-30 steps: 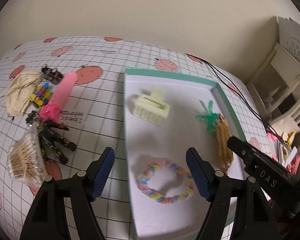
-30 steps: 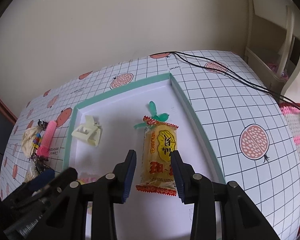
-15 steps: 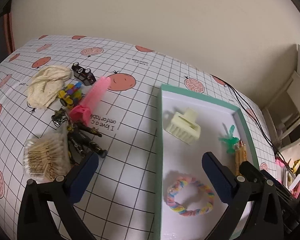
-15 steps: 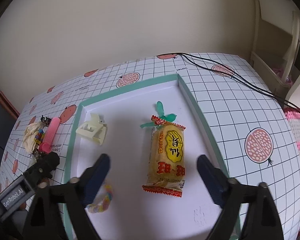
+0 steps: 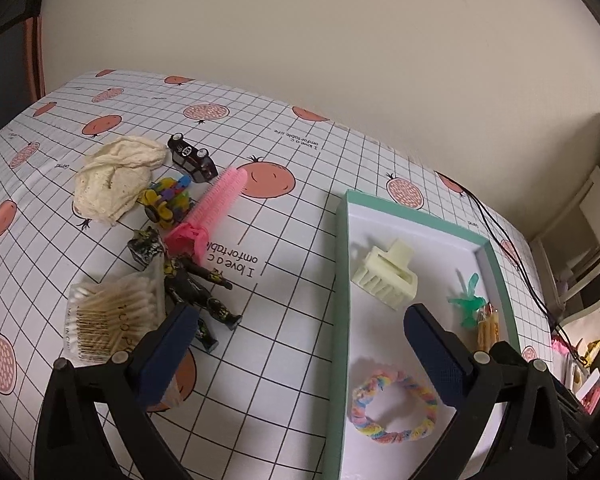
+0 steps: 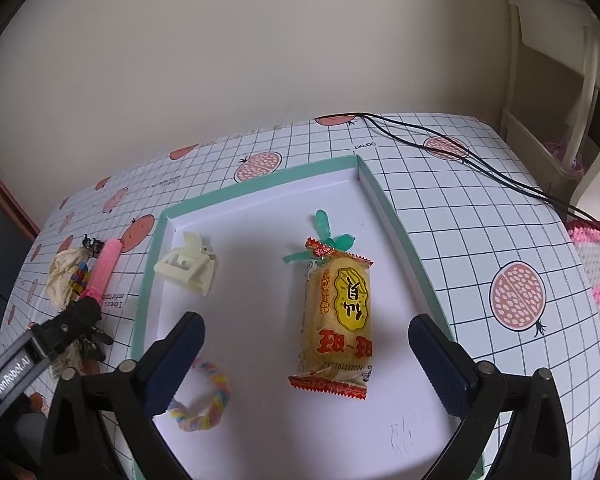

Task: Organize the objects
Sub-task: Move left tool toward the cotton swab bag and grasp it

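Grid-patterned tablecloth with fruit prints (image 5: 292, 320) under all. Right gripper (image 6: 306, 354): fingers now wide apart, empty, after straddling yellow snack packet (image 6: 340, 320) narrowly a second ago; packet lies released in teal-rimmed white tray (image 6: 260, 184). Left gripper (image 5: 296, 356) also spread, swung from pastel braided hair tie (image 5: 394, 408) toward leftover pile: cotton swab pack (image 5: 112, 316), black-yellow action figure (image 5: 196, 288), pink hair roller (image 5: 212, 208). Likely next pick there.

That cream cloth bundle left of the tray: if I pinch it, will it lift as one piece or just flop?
The cream cloth lies crumpled in soft folds, so it will likely sag and drape from a pinch rather than hold shape. It looks light for its bulk. One edge lies against the multicoloured toy, so lifting may nudge that.
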### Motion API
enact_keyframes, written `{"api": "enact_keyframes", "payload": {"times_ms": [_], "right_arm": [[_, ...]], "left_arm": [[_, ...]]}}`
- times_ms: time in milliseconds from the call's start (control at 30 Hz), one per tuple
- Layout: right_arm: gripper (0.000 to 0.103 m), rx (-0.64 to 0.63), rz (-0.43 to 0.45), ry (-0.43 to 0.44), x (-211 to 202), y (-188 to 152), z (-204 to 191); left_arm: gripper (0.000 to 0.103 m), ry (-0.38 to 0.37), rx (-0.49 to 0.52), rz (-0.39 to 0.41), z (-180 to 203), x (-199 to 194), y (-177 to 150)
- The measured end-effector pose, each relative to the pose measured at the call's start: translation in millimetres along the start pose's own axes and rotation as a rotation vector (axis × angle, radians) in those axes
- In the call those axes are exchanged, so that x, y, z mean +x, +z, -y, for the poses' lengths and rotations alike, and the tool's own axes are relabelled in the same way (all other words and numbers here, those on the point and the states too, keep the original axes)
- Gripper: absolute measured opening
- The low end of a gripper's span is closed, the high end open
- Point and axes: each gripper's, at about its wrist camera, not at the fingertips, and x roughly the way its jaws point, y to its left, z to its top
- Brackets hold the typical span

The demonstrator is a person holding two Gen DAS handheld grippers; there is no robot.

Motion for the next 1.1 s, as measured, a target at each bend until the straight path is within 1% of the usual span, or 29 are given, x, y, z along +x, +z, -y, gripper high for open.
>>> {"api": "enact_keyframes", "payload": {"times_ms": [233, 300, 433, 500, 633, 833, 933, 1100], "right_arm": [[0.103, -0.01, 0.022, -0.012, -3.8, 2.2, -5.1], [0.103, -0.018, 0.034, -0.014, -6.1, 3.6, -8.5], [0.103, -0.028, 0.049, 0.001, -9.8, 6.2, -17.5], [0.103, -0.037, 0.052, 0.01, -10.5, 7.1, -24.8], [0.103, -0.057, 0.048, 0.033, -8.4, 8.1, -43.9], [0.103, -0.099, 0.047, 0.075, -4.5, 7.6, -80.4], [0.103, -0.111, 0.044, 0.101, -1.9, 5.9, -96.9], [0.103, -0.134, 0.04, 0.126, 2.8, 3.4, -121.2]], "left_arm": [[0.103, 0.012, -0.015, 0.018, -10.3, -6.2, 6.2], [0.103, 0.024, -0.025, 0.024, -16.7, -8.4, 8.6], [0.103, 0.058, -0.081, 0.03, -38.3, -11.5, 13.5], [0.103, 0.091, -0.11, 0.024, -51.6, -11.3, 16.0], [0.103, 0.153, -0.162, -0.007, -80.8, -7.7, 17.9], [0.103, 0.197, -0.209, -0.045, -113.4, -4.3, 19.4], [0.103, 0.209, -0.196, -0.068, -119.0, -2.2, 19.2], [0.103, 0.205, -0.17, -0.118, -117.3, 5.5, 17.9]]}}
